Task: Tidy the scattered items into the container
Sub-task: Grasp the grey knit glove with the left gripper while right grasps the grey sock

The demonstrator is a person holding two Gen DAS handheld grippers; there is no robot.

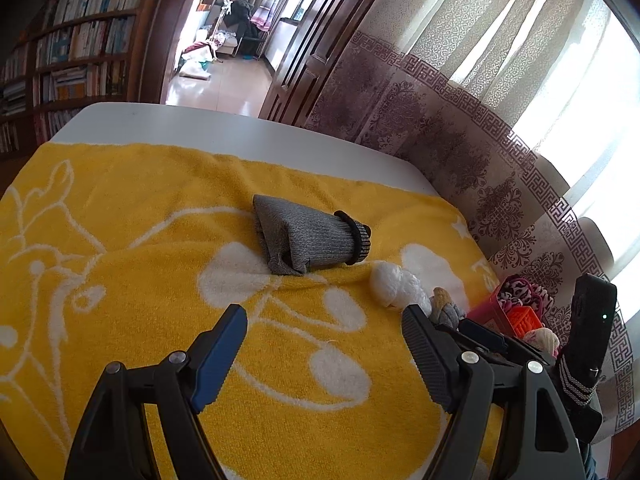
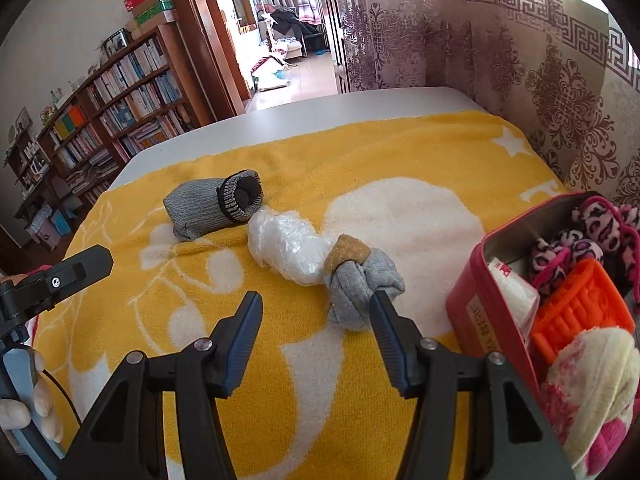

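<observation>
A rolled grey sock with a black cuff [image 1: 310, 240] [image 2: 214, 208] lies on the yellow towel [image 1: 120, 280] [image 2: 360, 160]. Beside it lie a white plastic-wrapped bundle [image 1: 394, 286] [image 2: 286, 244] and a knotted grey sock with a tan end [image 1: 446, 308] [image 2: 358, 280]. The red tin container [image 2: 476, 312] [image 1: 486, 314] at the right holds pink leopard fabric, an orange basket and a cream and pink item. My left gripper [image 1: 324, 332] is open and empty, short of the grey sock. My right gripper [image 2: 316, 320] is open and empty, just before the knotted sock.
The towel covers a white table [image 1: 200, 128] [image 2: 320, 108]. A patterned curtain [image 1: 460, 128] [image 2: 520, 60] hangs along the right. A bookshelf [image 2: 120, 100] stands at the left beyond the table. The left gripper's body shows at the left of the right wrist view [image 2: 52, 280].
</observation>
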